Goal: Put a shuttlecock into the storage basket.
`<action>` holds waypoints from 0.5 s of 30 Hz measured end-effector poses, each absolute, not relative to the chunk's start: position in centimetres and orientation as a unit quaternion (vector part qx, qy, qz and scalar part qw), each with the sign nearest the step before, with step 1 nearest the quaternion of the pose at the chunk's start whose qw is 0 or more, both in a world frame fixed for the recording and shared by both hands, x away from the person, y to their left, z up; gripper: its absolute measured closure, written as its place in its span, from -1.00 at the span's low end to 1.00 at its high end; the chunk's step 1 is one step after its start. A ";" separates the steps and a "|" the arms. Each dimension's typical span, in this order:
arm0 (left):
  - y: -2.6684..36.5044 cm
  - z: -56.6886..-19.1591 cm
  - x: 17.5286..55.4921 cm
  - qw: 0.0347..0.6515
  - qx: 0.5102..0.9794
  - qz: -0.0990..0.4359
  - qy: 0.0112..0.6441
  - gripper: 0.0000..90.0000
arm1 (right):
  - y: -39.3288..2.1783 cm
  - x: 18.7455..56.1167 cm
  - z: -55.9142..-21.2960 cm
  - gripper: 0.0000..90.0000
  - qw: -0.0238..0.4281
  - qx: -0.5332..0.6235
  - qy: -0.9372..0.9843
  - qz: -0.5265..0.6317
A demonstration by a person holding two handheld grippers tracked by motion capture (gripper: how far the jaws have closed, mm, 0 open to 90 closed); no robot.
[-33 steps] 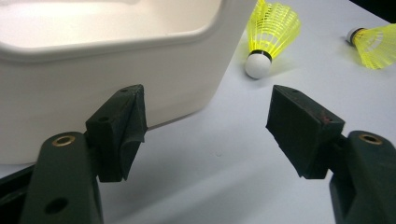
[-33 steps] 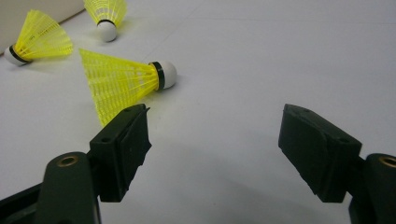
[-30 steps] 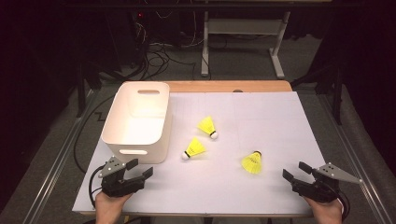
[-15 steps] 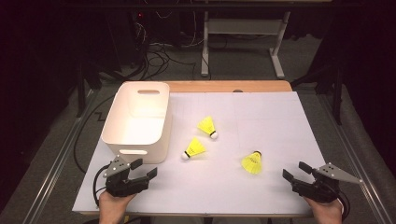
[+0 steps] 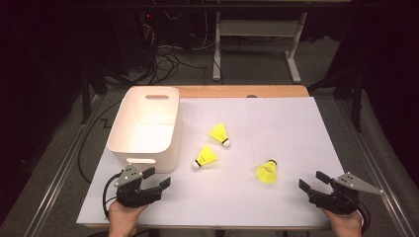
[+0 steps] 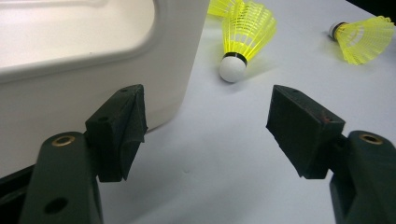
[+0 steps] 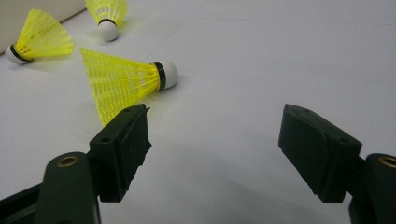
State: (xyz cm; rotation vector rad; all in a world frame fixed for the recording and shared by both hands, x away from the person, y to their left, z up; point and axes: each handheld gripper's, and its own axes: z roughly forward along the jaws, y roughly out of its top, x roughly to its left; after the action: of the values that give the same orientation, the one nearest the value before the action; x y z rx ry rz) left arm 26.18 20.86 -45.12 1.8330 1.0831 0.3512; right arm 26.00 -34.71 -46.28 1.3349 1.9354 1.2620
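On the table (image 5: 296, 128) in front of me lies a big white sheet, and toward its left side stands the white bin (image 5: 143, 126), open at the top with a slot handle in each end wall. From my left gripper's own camera the bin's near corner (image 6: 93, 70) fills the upper left, close beside my left jaw. Right of the bin, three yellow shuttlecocks lie on the sheet. The middle shuttlecock (image 5: 205, 157) lies just beside the bin's right wall, its white cork pointing toward me and to the left; from the left gripper view it (image 6: 243, 35) lies ahead, between my jaws and a little beyond them. The far shuttlecock (image 5: 220, 134) lies just behind it, cork toward the right. The near shuttlecock (image 5: 267, 171) lies apart from those two, nearer my right hand, with its skirt toward me; in the right gripper view it (image 7: 126, 79) lies just past my left-hand jaw, not touching it. My left gripper (image 5: 157, 178) sits low at the sheet's front left, just in front of the bin, jaws spread wide with nothing between them. My right gripper (image 5: 313, 180) sits at the front right, jaws likewise wide apart and holding nothing
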 end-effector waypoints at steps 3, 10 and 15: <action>20.7 -45.1 26.2 0.473 0.750 0.142 0.441 -0.35 | -34.7 26.0 -46.3 -0.44 0.234 0.486 0.705 0.460; 20.2 -45.1 26.3 0.473 0.752 0.139 0.436 -0.35 | -34.7 26.0 -46.3 -0.44 0.235 0.485 0.706 0.460; 19.7 -45.1 26.4 0.474 0.753 0.140 0.435 -0.35 | -34.7 26.0 -46.3 -0.44 0.234 0.485 0.706 0.461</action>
State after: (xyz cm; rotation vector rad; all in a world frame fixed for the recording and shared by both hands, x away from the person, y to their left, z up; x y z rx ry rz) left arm 26.40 19.75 -45.10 1.8409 1.0631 0.3430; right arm 25.99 -34.68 -46.27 1.3313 1.9367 1.2643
